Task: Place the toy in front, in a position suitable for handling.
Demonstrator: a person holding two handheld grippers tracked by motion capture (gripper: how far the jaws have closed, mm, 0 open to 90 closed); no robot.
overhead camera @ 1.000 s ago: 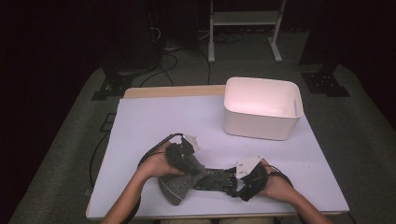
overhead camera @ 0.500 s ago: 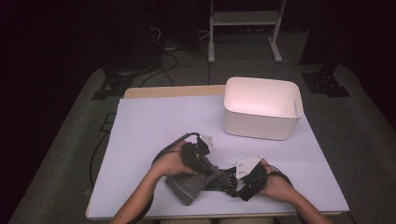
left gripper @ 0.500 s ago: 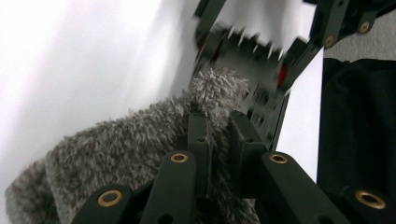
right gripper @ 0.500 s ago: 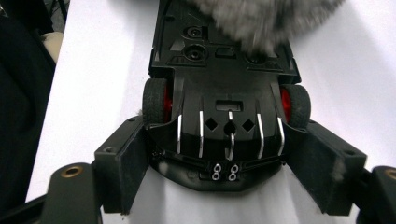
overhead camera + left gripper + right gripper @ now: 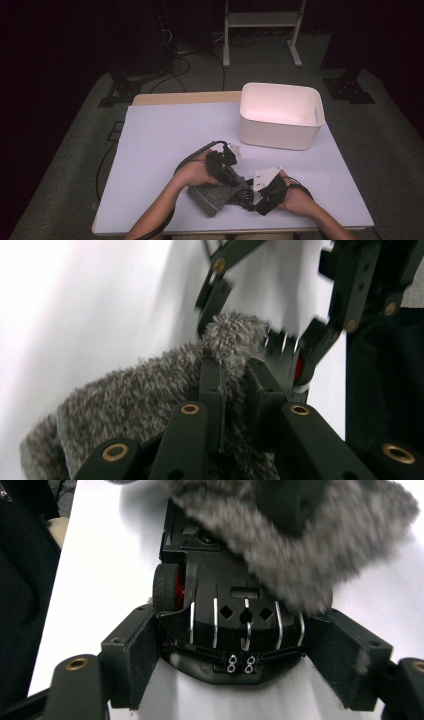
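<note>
A black toy car point(image 5: 230, 615) with a red-hubbed wheel lies underside up on the white table, and my right gripper point(image 5: 241, 652) is shut on its end, one pad on each side. From above, the car point(image 5: 244, 194) sits between the two hands near the table's front edge. A grey fuzzy cloth point(image 5: 145, 390) is pinched in my left gripper point(image 5: 232, 385), whose jaws are shut on it. The cloth point(image 5: 285, 535) lies over the car's far end. In the high view the left gripper point(image 5: 226, 172) is just left of the right gripper point(image 5: 257, 200), with the cloth point(image 5: 211, 198) under it.
A white plastic bin point(image 5: 280, 117) stands at the back right of the table point(image 5: 165, 140). Beyond the table are a dark floor with cables and a metal stand point(image 5: 260, 30).
My left hand has carried the grey cloth to the right, onto the toy car. The right hand and the car have stayed put.
</note>
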